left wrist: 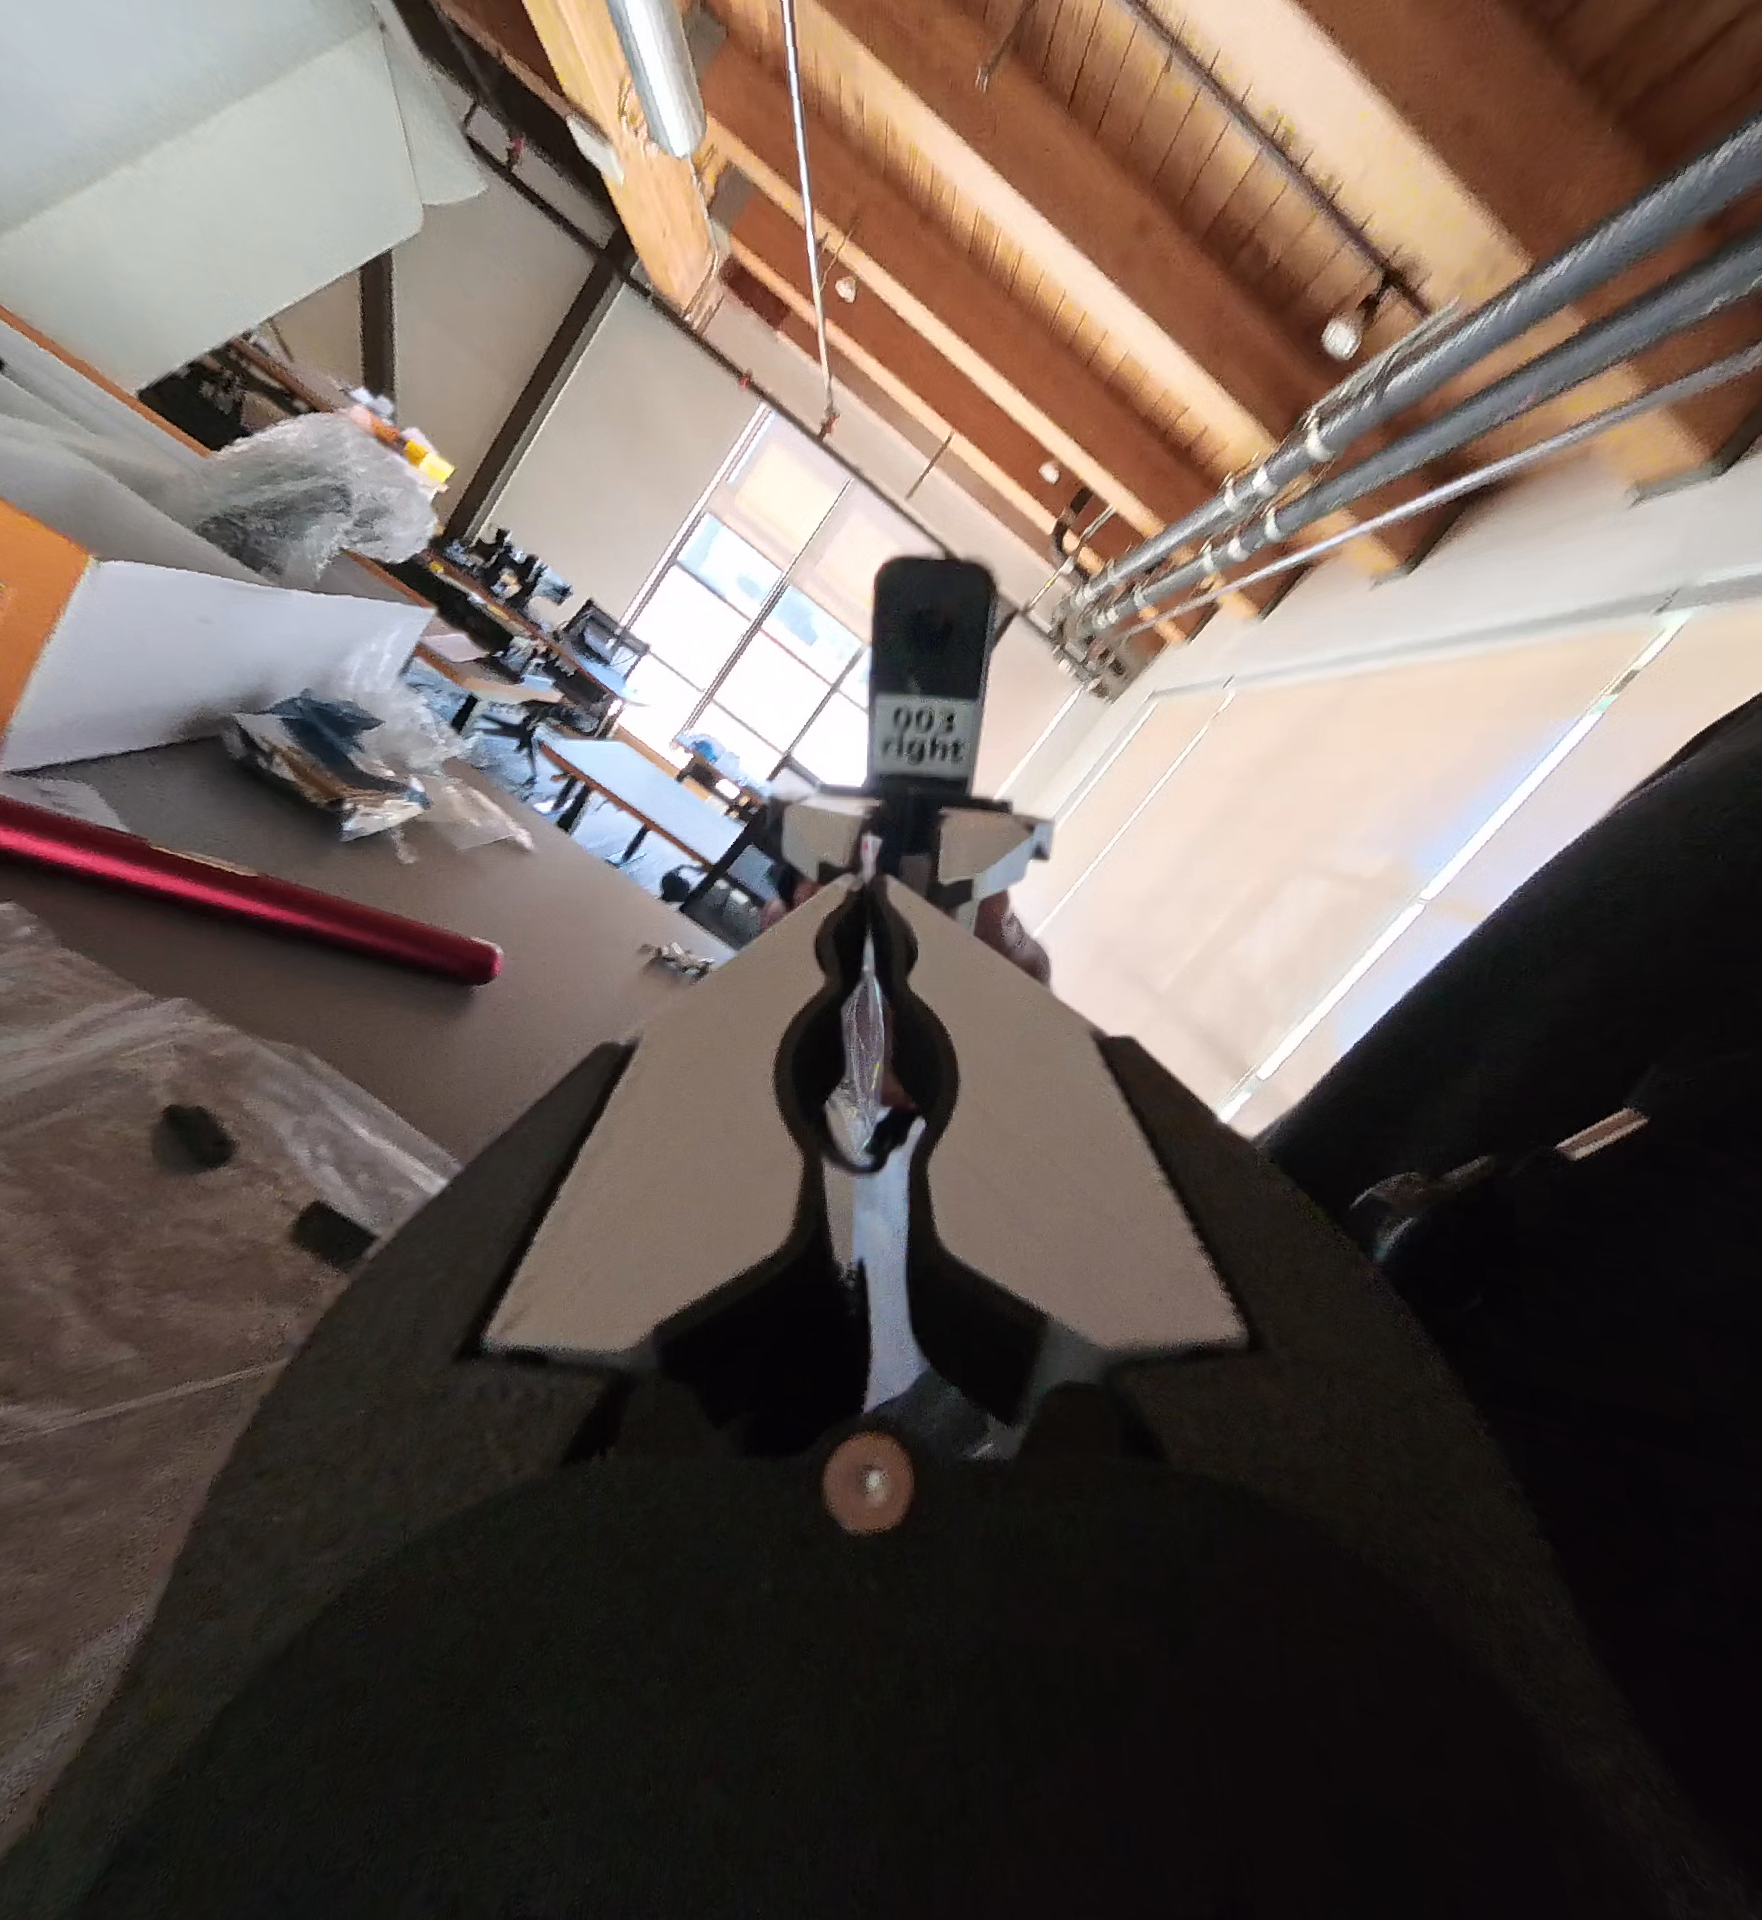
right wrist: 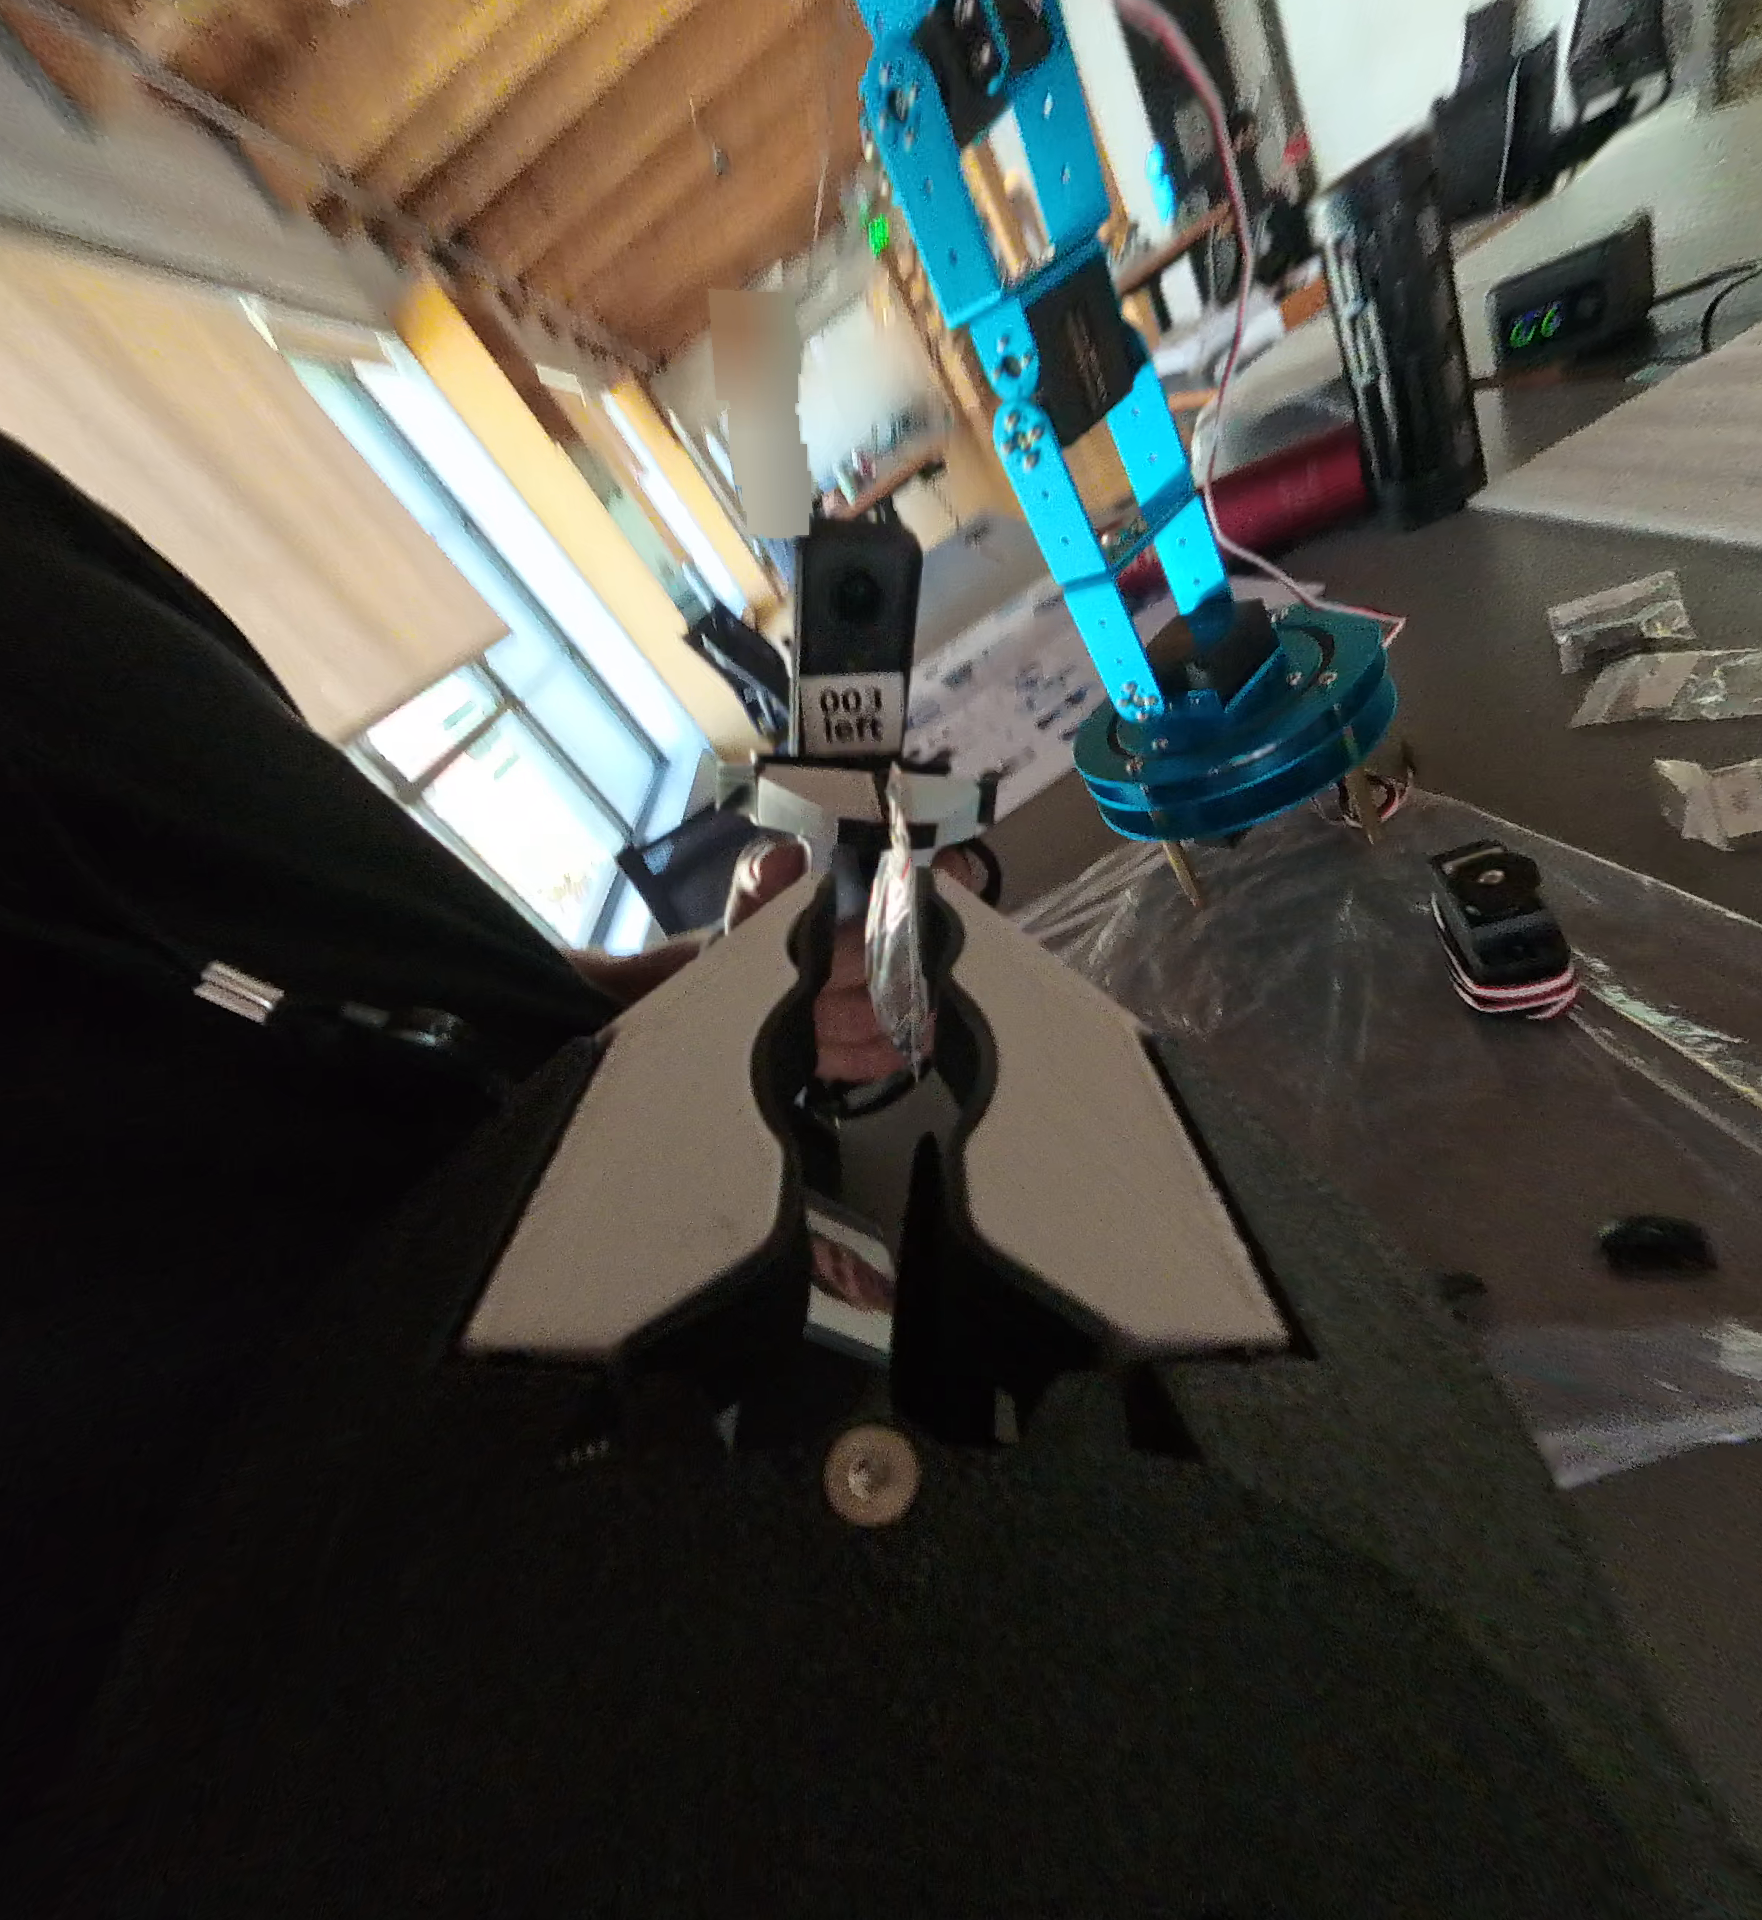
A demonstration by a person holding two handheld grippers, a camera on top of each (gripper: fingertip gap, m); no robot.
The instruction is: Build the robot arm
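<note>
Both tools face each other above the desk [right wrist: 1376,1091], each clamped on one end of a small clear plastic packet [right wrist: 898,966]: the left tool [left wrist: 866,894], the right tool [right wrist: 872,883]. A blue robot arm kit [right wrist: 1116,436] stands just beyond the packet; a servo [right wrist: 1500,945] lies beside the kit's base.

You are seeing a blue arm kit [right wrist: 1095,436], a red tube [left wrist: 233,894], a clear bag [right wrist: 898,966] and a grey table [left wrist: 565,987].
</note>
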